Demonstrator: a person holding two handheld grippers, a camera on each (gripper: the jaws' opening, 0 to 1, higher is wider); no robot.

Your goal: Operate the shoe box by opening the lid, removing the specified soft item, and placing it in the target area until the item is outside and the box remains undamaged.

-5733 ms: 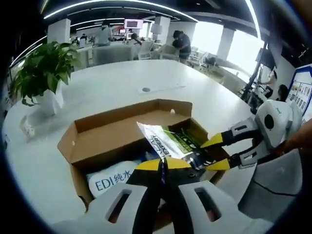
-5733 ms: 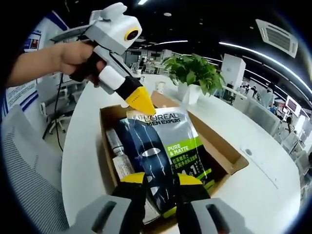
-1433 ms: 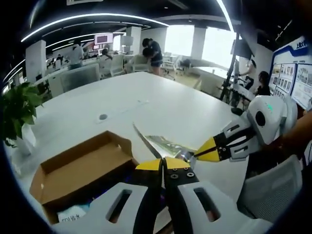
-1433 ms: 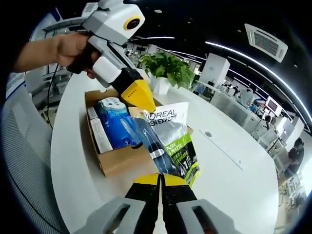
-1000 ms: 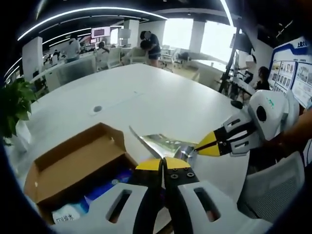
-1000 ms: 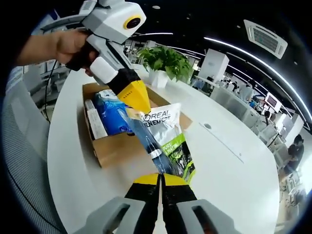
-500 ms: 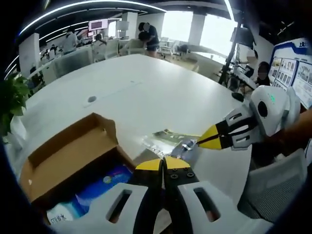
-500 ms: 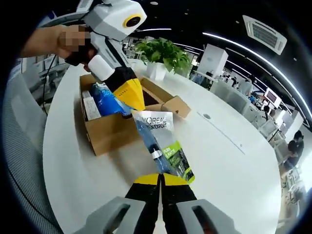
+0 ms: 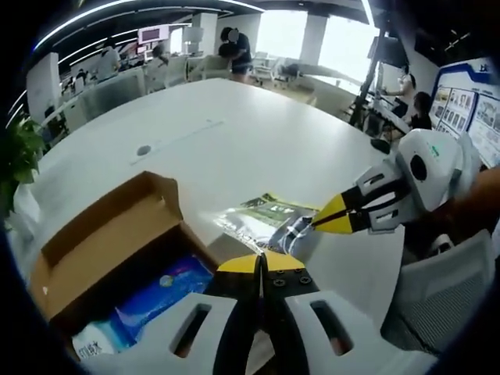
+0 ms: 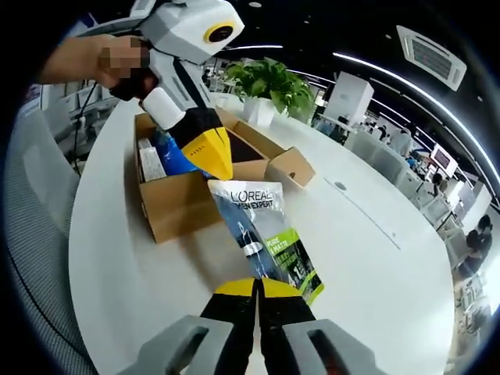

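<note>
A silver, dark and green L'Oreal Men Expert pouch (image 10: 262,226) is stretched between both grippers, low over the white table (image 10: 375,258), just outside the open cardboard shoe box (image 10: 181,205). My right gripper (image 10: 256,287) is shut on the pouch's green end. My left gripper (image 10: 222,176), coming in from the upper left, is shut on the lettered end. In the left gripper view the pouch (image 9: 262,217) lies ahead of my shut left gripper (image 9: 262,262), with the right gripper (image 9: 319,225) pinching it from the right. The box (image 9: 105,230) sits to the left.
A blue wipes pack (image 9: 152,295) and a small white carton (image 10: 148,162) lie inside the box. A potted plant (image 10: 269,82) stands behind the box. A grey chair (image 9: 449,289) is at the table's edge. People and desks are far off. The tabletop stretches wide beyond the pouch.
Both grippers have carried the pouch out of the box and down beside it. It now lies flatter and lower, close to the tabletop. Both jaws stay shut.
</note>
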